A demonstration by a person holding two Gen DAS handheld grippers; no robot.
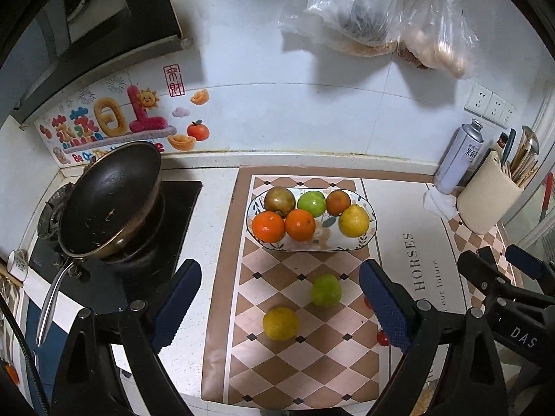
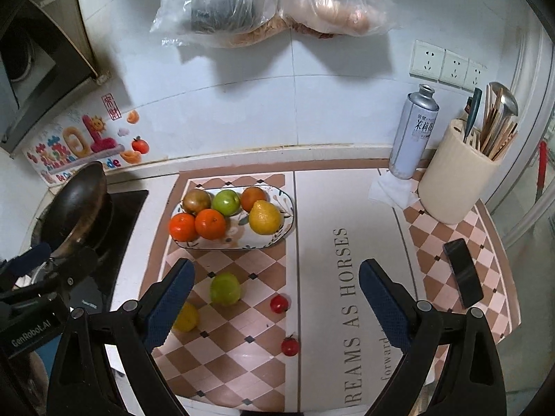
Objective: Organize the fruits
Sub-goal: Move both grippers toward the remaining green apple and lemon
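Note:
An oval patterned plate [image 1: 360, 241] [image 2: 277, 235] on the checkered mat holds several fruits: two oranges, a green apple, a yellow pear and two brownish fruits. Loose on the mat lie a green fruit [image 1: 326, 290] [image 2: 225, 288], a yellow fruit [image 1: 280, 323] [image 2: 187, 317] and two small red tomatoes [image 2: 279, 303] [image 2: 290, 346]. My left gripper [image 1: 281, 308] is open above the loose green and yellow fruits. My right gripper [image 2: 277, 308] is open above the tomatoes, holding nothing.
A dark pan [image 1: 107, 201] sits on the stove at left. A spray can [image 2: 412, 131], a utensil holder [image 2: 458, 187] and crumpled tissue [image 2: 392, 190] stand at back right. A black phone [image 2: 463, 272] lies on the mat's right side. Plastic bags [image 2: 270, 0] hang on the wall.

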